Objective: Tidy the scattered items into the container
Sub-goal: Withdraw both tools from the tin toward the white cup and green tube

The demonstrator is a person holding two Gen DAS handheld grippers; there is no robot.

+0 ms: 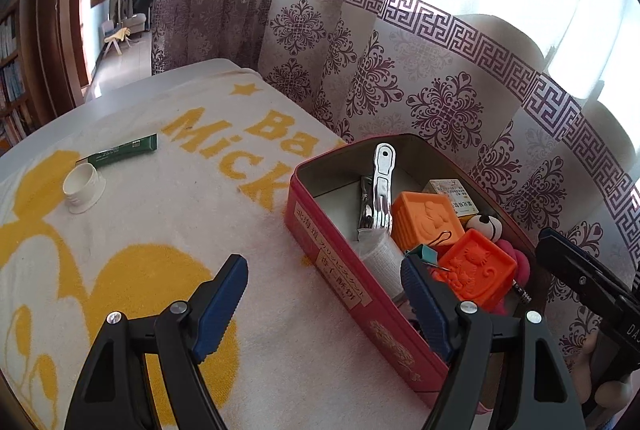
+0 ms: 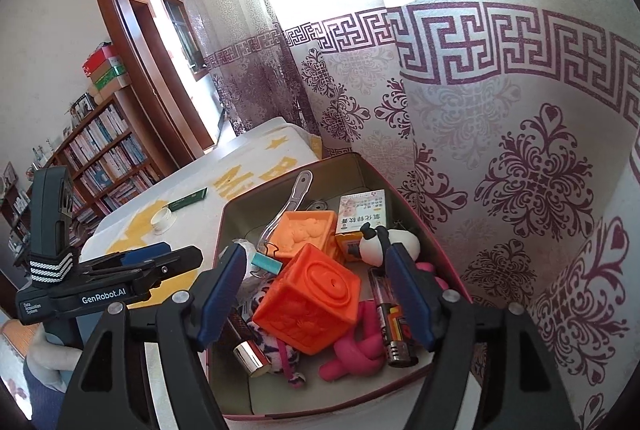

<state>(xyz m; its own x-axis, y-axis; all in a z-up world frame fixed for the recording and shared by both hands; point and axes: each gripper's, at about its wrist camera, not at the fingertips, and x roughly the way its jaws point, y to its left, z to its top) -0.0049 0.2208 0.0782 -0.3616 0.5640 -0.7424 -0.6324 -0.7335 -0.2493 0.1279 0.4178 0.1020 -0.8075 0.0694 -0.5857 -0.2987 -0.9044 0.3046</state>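
A red tin [image 1: 332, 270] stands on the towel, holding two orange blocks [image 1: 424, 218], a metal clip [image 1: 382, 186], a medicine box, a panda toy and pink toys. Left of it on the towel lie a green tube [image 1: 122, 150] and a white cap [image 1: 82, 186]. My left gripper [image 1: 322, 264] is open and empty, straddling the tin's near wall. My right gripper [image 2: 315, 250] hangs open over the tin [image 2: 236, 214], its pads either side of an orange cube [image 2: 308, 298] without touching it. A lighter [image 2: 394, 326] and a lipstick [image 2: 250, 350] lie beside the cube.
The towel [image 1: 160, 230], white with yellow print, covers the table. A patterned curtain [image 1: 440, 102] hangs close behind the tin. The table's left edge drops toward a bookshelf [image 2: 104, 158] and a doorway. The left gripper [image 2: 180, 254] shows at the right wrist view's left.
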